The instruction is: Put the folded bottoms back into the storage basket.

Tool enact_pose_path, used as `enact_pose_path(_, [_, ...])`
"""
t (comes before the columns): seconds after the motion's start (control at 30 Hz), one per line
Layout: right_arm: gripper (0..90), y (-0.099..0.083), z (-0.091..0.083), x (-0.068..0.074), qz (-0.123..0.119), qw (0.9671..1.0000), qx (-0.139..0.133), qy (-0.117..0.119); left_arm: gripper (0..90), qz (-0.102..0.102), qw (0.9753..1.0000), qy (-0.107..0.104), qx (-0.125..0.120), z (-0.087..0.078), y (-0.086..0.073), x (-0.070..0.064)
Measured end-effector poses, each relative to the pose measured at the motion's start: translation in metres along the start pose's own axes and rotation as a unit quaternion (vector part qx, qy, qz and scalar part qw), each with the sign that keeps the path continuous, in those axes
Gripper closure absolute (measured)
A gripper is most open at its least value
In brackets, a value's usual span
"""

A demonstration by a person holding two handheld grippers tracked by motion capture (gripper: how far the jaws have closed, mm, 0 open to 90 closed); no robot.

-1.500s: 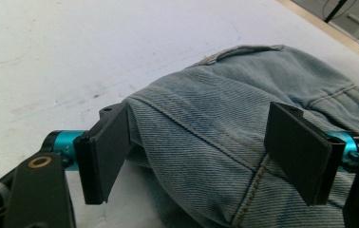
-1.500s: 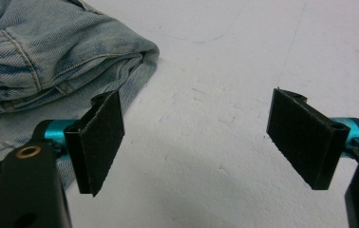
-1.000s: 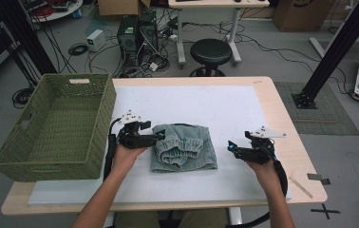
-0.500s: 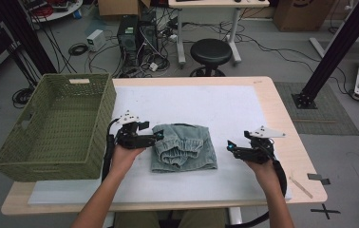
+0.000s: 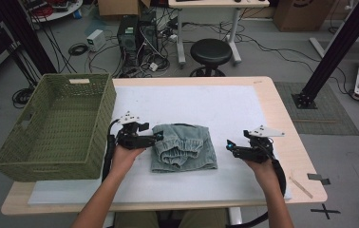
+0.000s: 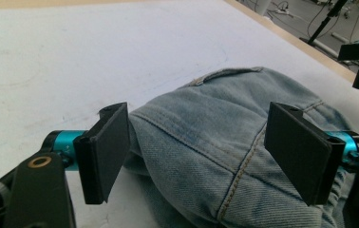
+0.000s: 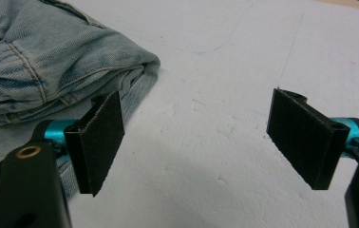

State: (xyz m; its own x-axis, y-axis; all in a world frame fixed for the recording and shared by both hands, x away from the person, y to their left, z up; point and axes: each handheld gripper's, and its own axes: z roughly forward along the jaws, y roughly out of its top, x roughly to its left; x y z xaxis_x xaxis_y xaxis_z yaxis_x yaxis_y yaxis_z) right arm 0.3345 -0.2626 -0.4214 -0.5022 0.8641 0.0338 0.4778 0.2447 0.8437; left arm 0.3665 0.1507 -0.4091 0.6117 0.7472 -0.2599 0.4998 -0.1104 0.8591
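A folded pair of light blue denim jeans (image 5: 183, 147) lies on the white mat (image 5: 201, 102) near the table's middle. My left gripper (image 5: 157, 137) is at its left edge, open, with the denim (image 6: 215, 137) bulging between its wide-apart jaws. My right gripper (image 5: 229, 145) hovers a little to the right of the folded jeans, open and holding nothing; in its own view the denim (image 7: 40, 52) lies at the upper left, just beyond my right gripper (image 7: 201, 137).
A green woven basket (image 5: 56, 126) stands at the table's left edge, next to my left hand. The wooden table (image 5: 287, 128) rim runs beyond the mat on the right. A stool, cables and computer cases sit on the floor behind.
Both hands stay nearly where they were; the left gripper has edged slightly onto the jeans' left edge.
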Motion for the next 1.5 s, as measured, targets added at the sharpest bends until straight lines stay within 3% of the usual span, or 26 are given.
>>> enact_pose_path(0.1, [20.4,0.000,0.000,0.001,-0.002,1.0000,0.001,0.001,23.6,-0.008,0.9999,0.002,0.013,0.003,-0.002,0.001])
enact_pose_path(0.17, [20.4,0.000,0.000,0.002,-0.006,1.0000,0.000,0.002,23.6,-0.021,0.9991,-0.004,0.036,0.011,-0.007,0.002])
enact_pose_path(0.27, [20.4,-0.002,-0.001,0.001,-0.003,1.0000,0.001,0.001,23.6,-0.035,0.9984,-0.006,0.045,0.014,-0.013,0.004])
enact_pose_path(0.5, [20.4,-0.003,-0.001,0.000,-0.002,1.0000,0.001,0.001,23.6,-0.035,0.9967,-0.007,0.073,0.023,-0.019,0.004])
enact_pose_path(0.57, [20.4,-0.003,-0.001,0.001,-0.003,1.0000,0.002,0.002,23.0,-0.029,0.9966,-0.001,0.076,0.027,-0.021,0.004])
enact_pose_path(0.63, [20.4,-0.003,-0.002,0.000,-0.004,1.0000,0.001,0.001,19.3,-0.037,0.9960,0.001,0.082,0.029,-0.022,0.005])
enact_pose_path(0.8, [20.4,-0.004,-0.002,-0.001,-0.003,1.0000,0.001,0.001,17.8,-0.071,0.9931,-0.027,0.090,0.039,-0.027,0.007])
enact_pose_path(0.97, [20.4,-0.005,-0.002,-0.003,-0.002,1.0000,0.001,0.000,16.1,-0.059,0.9939,-0.029,0.089,0.042,-0.027,0.006])
enact_pose_path(1.07, [20.4,-0.005,-0.001,-0.002,0.000,1.0000,0.003,0.001,22.7,-0.055,0.9942,-0.034,0.086,0.042,-0.027,0.006])
enact_pose_path(1.2, [20.4,-0.004,-0.002,-0.002,-0.003,1.0000,0.001,0.002,40.5,-0.051,0.9950,-0.041,0.075,0.043,-0.028,0.003])
enact_pose_path(1.33, [20.4,-0.005,-0.002,-0.003,0.001,1.0000,0.001,0.000,61.1,-0.049,0.9962,-0.023,0.069,0.044,-0.028,-0.001])
enact_pose_path(1.5, [20.4,-0.006,-0.001,-0.003,0.002,1.0000,0.002,0.002,70.4,-0.027,0.9986,-0.012,0.045,0.042,-0.029,-0.006])
